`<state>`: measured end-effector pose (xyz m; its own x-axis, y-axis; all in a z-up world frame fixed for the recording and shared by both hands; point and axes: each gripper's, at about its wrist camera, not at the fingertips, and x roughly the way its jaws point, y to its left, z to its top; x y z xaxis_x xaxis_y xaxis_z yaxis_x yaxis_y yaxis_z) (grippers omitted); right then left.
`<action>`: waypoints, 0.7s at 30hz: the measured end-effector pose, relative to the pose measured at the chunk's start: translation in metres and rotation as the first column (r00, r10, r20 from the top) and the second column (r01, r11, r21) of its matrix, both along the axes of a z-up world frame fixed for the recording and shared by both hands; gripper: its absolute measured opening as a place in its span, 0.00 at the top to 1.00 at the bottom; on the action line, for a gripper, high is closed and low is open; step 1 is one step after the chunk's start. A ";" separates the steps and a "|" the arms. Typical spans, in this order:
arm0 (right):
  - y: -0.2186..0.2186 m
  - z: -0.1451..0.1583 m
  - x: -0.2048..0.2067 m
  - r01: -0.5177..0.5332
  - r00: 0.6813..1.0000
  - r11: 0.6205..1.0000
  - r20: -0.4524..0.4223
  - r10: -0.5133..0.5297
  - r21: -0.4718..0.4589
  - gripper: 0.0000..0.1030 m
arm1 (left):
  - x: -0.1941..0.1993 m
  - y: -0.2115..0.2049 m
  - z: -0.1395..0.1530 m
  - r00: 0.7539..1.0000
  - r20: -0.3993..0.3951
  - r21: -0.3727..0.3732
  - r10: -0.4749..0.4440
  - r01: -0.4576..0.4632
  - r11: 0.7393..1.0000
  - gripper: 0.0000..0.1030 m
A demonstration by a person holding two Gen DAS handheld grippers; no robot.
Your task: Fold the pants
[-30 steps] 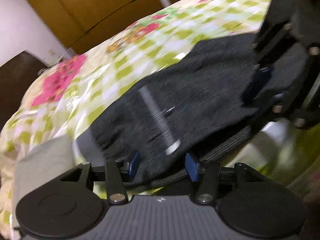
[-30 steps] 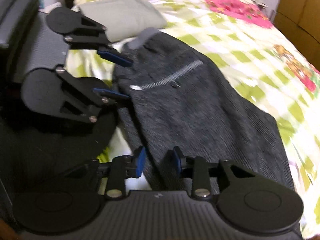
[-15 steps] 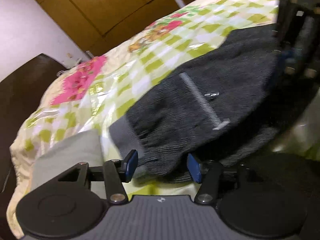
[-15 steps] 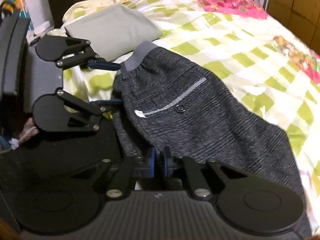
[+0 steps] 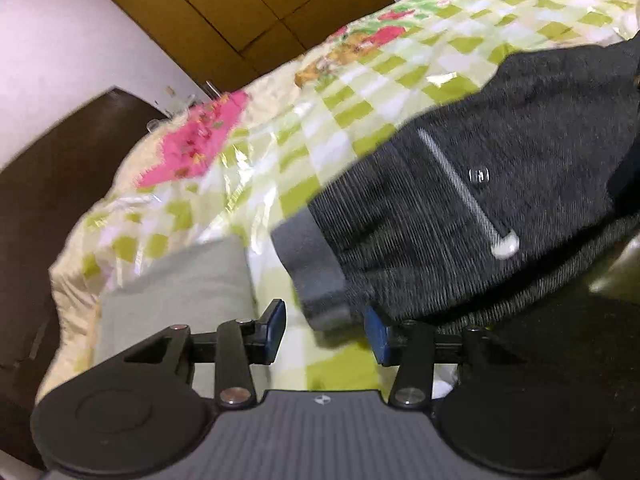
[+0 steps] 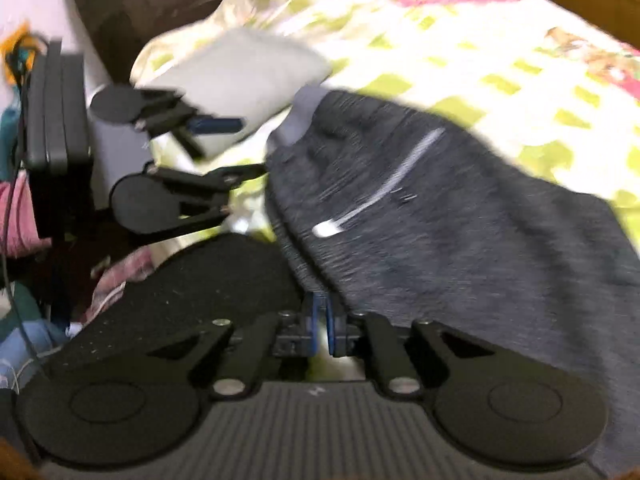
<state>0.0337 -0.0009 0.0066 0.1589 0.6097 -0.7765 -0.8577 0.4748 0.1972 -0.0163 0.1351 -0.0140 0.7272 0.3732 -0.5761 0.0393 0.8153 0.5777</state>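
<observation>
Dark grey pants [image 5: 500, 184] spread across a green-checked, flowered bedspread [image 5: 360, 80], pale waistband [image 5: 316, 264] turned toward a folded light grey cloth [image 5: 180, 284] lying just beside. Left gripper [image 5: 326, 330] at the waistband corner, blue pads [image 5: 276, 326] apart and closing, band end between them, not yet pressed. Right gripper [image 6: 320, 326] at the near edge of the pants [image 6: 460, 220], jaws pressed together on a pinch of the dark fabric. Seen from the right wrist, left gripper [image 6: 236, 148] between folded cloth [image 6: 240, 76] and waistband. Wooden wardrobe [image 5: 240, 4] behind.
</observation>
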 end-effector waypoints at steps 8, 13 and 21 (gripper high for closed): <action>-0.137 0.022 0.022 0.370 0.929 0.926 -0.015 -0.370 0.076 0.90 | 0.031 -0.097 0.028 0.967 0.022 -0.114 -0.252 0.253 0.961 0.44; -0.260 0.023 0.027 0.664 0.746 0.742 -0.011 -0.666 0.092 0.84 | 0.051 -0.207 0.017 0.845 -0.005 -0.147 -0.535 0.528 0.836 0.44; -0.449 0.024 -0.004 0.941 0.317 0.308 -0.047 -0.947 0.138 0.74 | 0.072 -0.338 0.005 0.633 -0.030 -0.257 -0.773 0.743 0.618 0.44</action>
